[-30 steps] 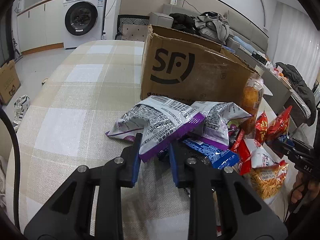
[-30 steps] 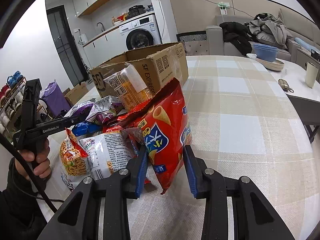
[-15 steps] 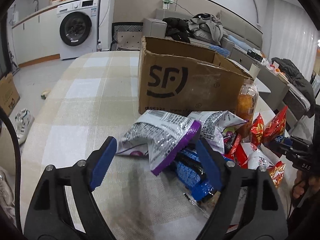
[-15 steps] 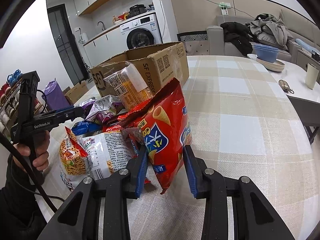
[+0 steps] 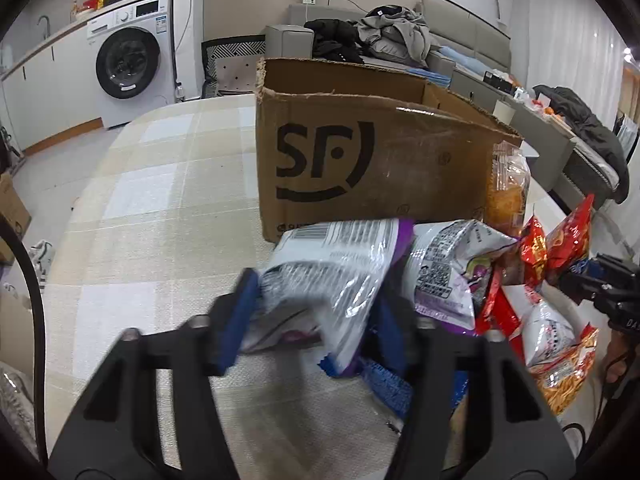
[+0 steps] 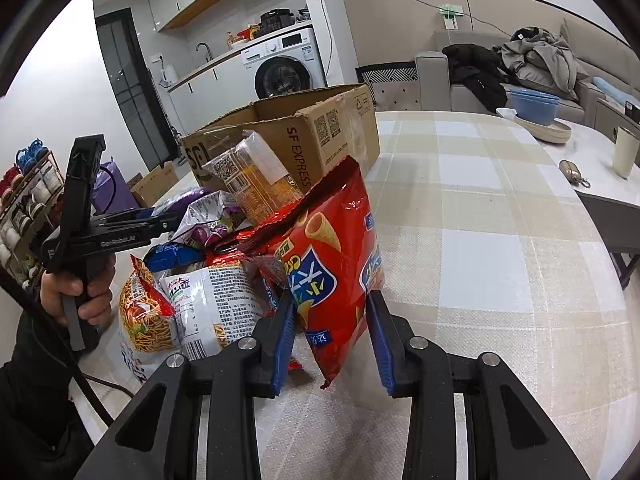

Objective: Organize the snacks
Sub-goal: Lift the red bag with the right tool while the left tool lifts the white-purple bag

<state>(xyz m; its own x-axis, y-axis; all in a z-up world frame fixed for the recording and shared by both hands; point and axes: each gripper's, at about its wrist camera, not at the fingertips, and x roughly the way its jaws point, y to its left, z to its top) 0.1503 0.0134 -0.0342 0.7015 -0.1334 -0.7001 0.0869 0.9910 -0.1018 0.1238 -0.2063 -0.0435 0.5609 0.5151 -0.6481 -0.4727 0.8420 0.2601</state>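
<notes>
Snacks lie heaped at centre frame before the cardboard box (image 5: 372, 152). My left gripper (image 5: 316, 312) is closing around the silver-purple bag (image 5: 332, 276), while my right gripper (image 6: 330, 324) clamps the red chip bag (image 6: 332, 264) upright (ready, I judge, for boxing).

Tabletop (image 6: 500, 208): beige & white check cloth. Cardboard box (image 5: 400, 160): brown w/ black logo. Bag betw. left tool's (image 5: 316, 320) blue pads: silver-white w/ black print, purple edge (image 5: 340, 280). Second bag beside it (image 5: 448, 272): same silver & purple. Cone-snack bag (image 6: 336, 264) betw. right tool's (image 6: 330, 336) blue pads: red w/ blue shield, yellow cones. Noodle pack (image 6: 148, 312): orange-red & white. Tall pack (image 6: 256, 176) by box: clear, orange-yellow inside. Both tools black-framed. Washer (image 5: 132, 60): white, dark door.
</notes>
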